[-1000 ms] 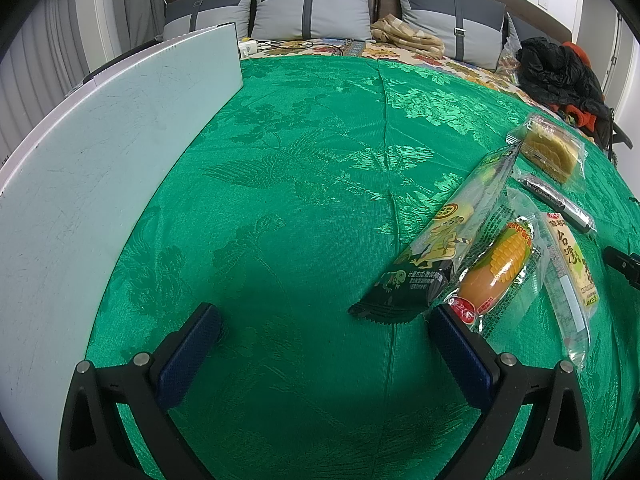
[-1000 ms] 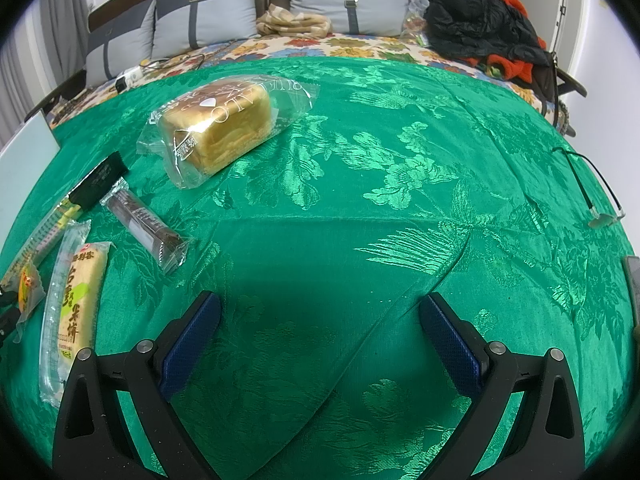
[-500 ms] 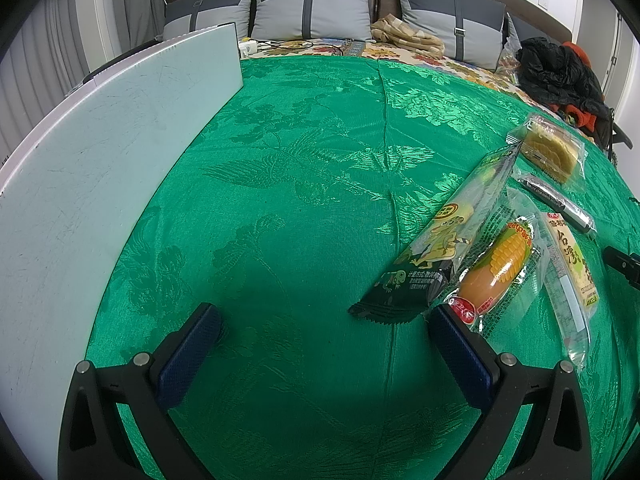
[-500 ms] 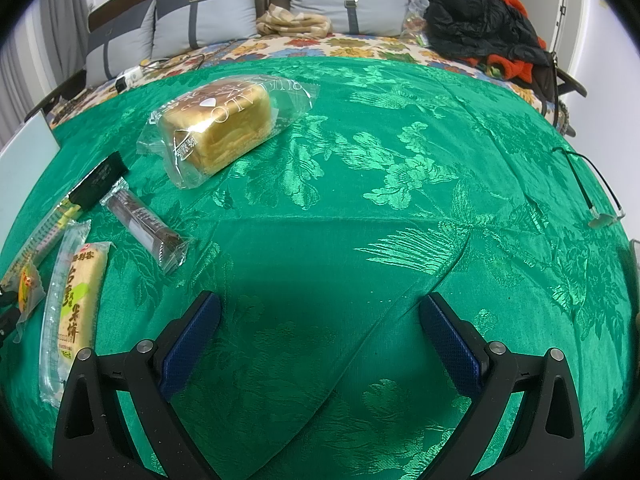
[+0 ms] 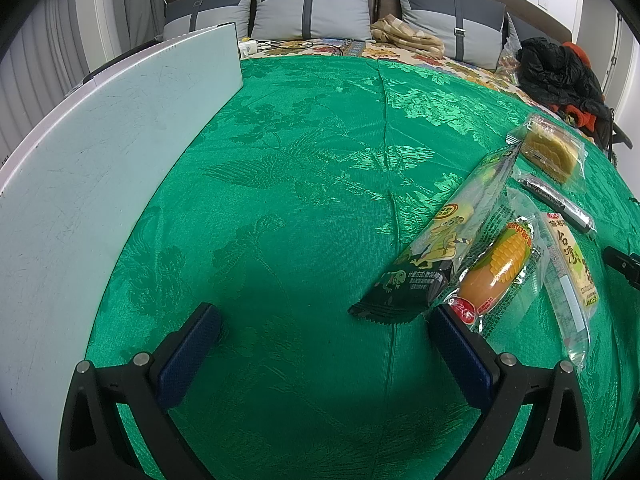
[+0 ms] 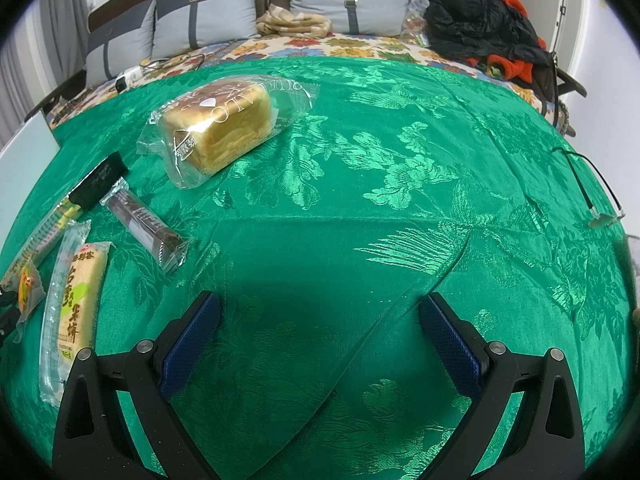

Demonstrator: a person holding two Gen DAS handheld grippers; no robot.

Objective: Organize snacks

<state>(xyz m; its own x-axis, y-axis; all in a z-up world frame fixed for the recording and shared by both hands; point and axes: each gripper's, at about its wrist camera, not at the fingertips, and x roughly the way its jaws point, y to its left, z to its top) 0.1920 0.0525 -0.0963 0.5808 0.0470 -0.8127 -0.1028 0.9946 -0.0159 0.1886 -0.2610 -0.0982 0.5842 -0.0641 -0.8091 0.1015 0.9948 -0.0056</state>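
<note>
Left wrist view: corn sausage pack (image 5: 496, 270), lower right of frame; judged light, slippery, best pinched mid-body. Left claw (image 5: 320, 320) and right claw (image 6: 318, 314) were held apart, empty.

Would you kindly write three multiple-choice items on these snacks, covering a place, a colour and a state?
1. The bread loaf lies: A) beyond the chocolate bar B) between the right gripper's fingers C) on the white board
2. The cloth is: A) red B) green C) blue
3. The left gripper is: A) shut on the corn sausage B) open, empty C) shut

A: bread loaf sits beyond chocolate bar.
B: the cloth is green.
B: left gripper has spread fingers, with the corn sausage outside them.
</note>
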